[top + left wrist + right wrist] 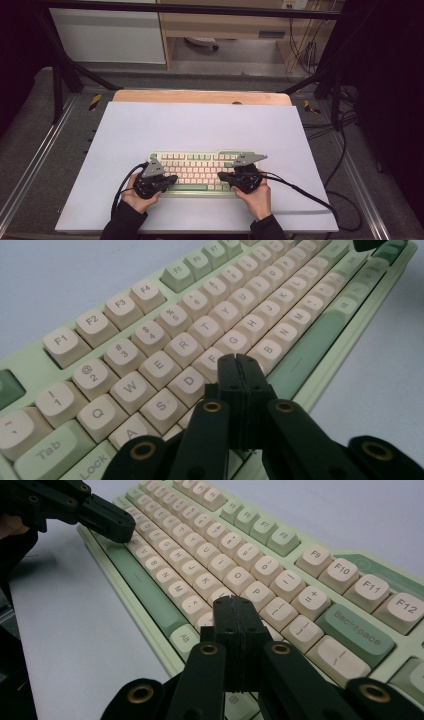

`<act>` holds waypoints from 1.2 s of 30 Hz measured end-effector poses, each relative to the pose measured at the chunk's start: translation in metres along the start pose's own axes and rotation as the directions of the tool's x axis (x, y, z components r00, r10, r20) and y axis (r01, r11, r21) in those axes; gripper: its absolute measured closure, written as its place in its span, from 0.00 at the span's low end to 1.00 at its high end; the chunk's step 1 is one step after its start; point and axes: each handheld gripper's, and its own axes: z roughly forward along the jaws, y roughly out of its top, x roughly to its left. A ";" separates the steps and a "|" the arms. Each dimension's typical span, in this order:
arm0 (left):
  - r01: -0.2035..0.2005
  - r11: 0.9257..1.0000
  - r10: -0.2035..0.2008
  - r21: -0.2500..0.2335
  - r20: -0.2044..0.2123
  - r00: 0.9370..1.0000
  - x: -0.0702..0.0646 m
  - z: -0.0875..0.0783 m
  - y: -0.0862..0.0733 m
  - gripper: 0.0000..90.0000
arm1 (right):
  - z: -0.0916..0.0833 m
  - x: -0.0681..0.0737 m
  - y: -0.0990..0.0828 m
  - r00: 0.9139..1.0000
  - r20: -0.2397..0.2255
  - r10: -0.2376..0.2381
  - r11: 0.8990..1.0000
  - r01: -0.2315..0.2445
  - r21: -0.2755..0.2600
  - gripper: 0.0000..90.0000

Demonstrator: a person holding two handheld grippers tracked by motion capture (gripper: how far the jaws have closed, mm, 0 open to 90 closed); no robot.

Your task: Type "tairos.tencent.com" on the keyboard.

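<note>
One keyboard (pixel 200 172) is the thing being worked on here: a pale green board with cream keycaps and darker green modifier keys, lying flat near the front middle of the white sheet that covers the desk (pixel 150 130), its long side running across the person's view. Both tools rest over it with their jaws fully closed, pads pressed together and nothing caught between them, so each works as a single blunt pointer rather than a clamp. The left tool (pixel 170 181) sits over the left half of the board; in the left gripper view its closed tip (pixel 239 360) hangs just above the home row, between the F and G caps. The right tool (pixel 225 177) sits over the right half; in the right gripper view its tip (pixel 234 602) hovers over the keys below O and P, with Backspace (pixel 356 628) off to one side. Whether either tip is actually pressing a cap I cannot tell, since each tip hides the spot beneath it. Judging from this, the work looks like pressing keys with the closed tips, and it seems to be at the poised stage: the tools are placed and closed, while nothing in the pictures shows any key held down or how many presses remain.
</note>
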 end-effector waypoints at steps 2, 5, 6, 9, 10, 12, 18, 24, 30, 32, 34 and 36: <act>-0.002 1.000 0.002 -0.003 -0.005 1.000 0.001 -0.002 0.000 1.00 | 0.000 0.000 0.000 1.000 -0.001 0.001 1.000 -0.001 -0.002 1.00; 0.004 1.000 -0.004 -0.005 -0.005 1.000 0.002 -0.004 0.000 1.00 | -0.001 0.000 0.000 1.000 -0.001 0.001 1.000 -0.001 -0.005 1.00; 0.006 1.000 -0.006 -0.005 -0.006 1.000 0.003 -0.004 0.000 1.00 | -0.001 0.000 0.000 1.000 -0.002 0.002 1.000 -0.002 -0.005 1.00; 0.008 1.000 -0.008 -0.010 -0.005 1.000 0.003 -0.007 0.001 1.00 | -0.001 0.000 0.000 1.000 -0.002 0.001 1.000 -0.001 -0.005 1.00; 0.008 1.000 -0.008 -0.014 -0.007 1.000 0.004 -0.008 0.002 1.00 | -0.001 0.000 0.000 1.000 -0.001 0.001 1.000 -0.001 -0.005 1.00; 0.011 1.000 -0.011 -0.017 -0.008 1.000 0.005 -0.010 0.003 1.00 | -0.001 0.000 0.000 1.000 -0.001 0.001 1.000 -0.001 -0.005 1.00; 0.017 1.000 -0.017 -0.023 -0.017 1.000 0.009 -0.015 0.007 1.00 | 0.001 0.000 0.000 1.000 -0.003 0.001 1.000 -0.001 0.000 1.00; 0.020 1.000 -0.021 -0.024 -0.026 0.999 0.012 -0.014 0.013 1.00 | 0.000 0.000 0.000 1.000 -0.004 0.002 1.000 -0.002 0.000 1.00; 0.032 0.999 -0.033 -0.009 -0.038 0.999 0.018 -0.006 0.018 1.00 | -0.001 0.000 0.000 1.000 -0.003 0.004 1.000 -0.004 -0.003 1.00; 0.038 0.999 -0.038 -0.007 -0.045 0.998 0.020 -0.003 0.018 1.00 | 0.000 0.000 0.000 1.000 -0.003 0.003 1.000 -0.003 -0.003 1.00; 0.043 0.999 -0.043 -0.003 -0.048 0.998 0.021 -0.001 0.018 1.00 | 0.000 0.000 0.000 1.000 -0.002 0.000 1.000 0.000 0.001 1.00; 0.046 0.999 -0.046 0.000 -0.055 0.997 0.023 0.001 0.018 1.00 | 0.000 0.000 0.000 1.000 -0.003 0.001 1.000 -0.001 0.001 1.00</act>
